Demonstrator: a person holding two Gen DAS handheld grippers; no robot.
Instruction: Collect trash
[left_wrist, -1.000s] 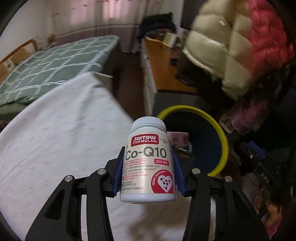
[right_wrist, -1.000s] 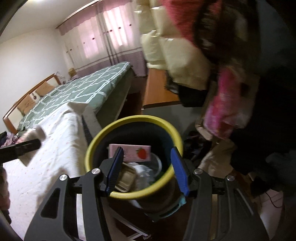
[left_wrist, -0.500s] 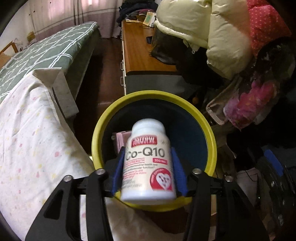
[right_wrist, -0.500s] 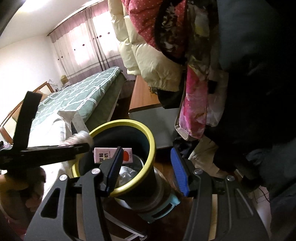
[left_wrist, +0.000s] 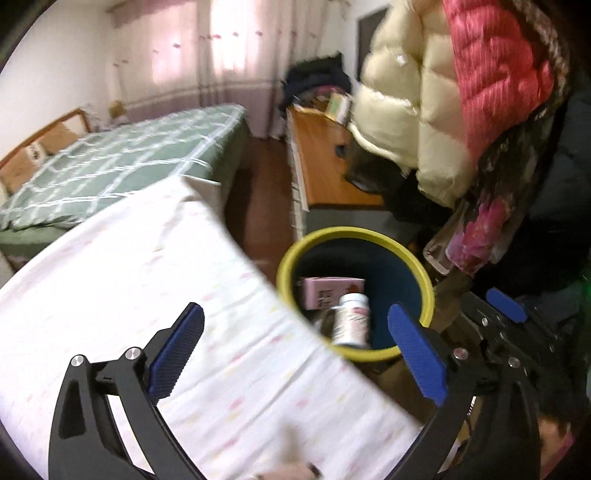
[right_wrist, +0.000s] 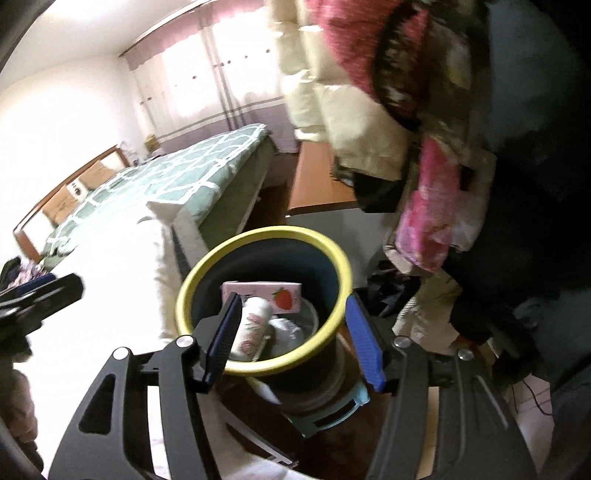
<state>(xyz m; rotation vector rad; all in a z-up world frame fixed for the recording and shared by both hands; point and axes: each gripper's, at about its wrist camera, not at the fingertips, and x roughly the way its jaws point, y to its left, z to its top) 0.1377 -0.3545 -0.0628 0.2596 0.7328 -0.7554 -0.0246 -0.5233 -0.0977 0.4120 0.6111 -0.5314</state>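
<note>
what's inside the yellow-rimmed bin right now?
Inside the bin: a white supplement bottle lying tilted, a pink strawberry carton behind it, and crumpled white waste. Anything beneath these is covered.

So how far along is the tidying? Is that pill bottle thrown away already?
Yes. The white pill bottle lies inside the yellow-rimmed bin, beside a pink strawberry carton. Nothing is in hand: the left tongs are open and empty over the bedsheet, and the right tongs hang open at the bin. No further trash is visible in these views.

left gripper (left_wrist: 295, 347) spread, empty | bottle (left_wrist: 350, 318) in bin (left_wrist: 426, 280)
</note>
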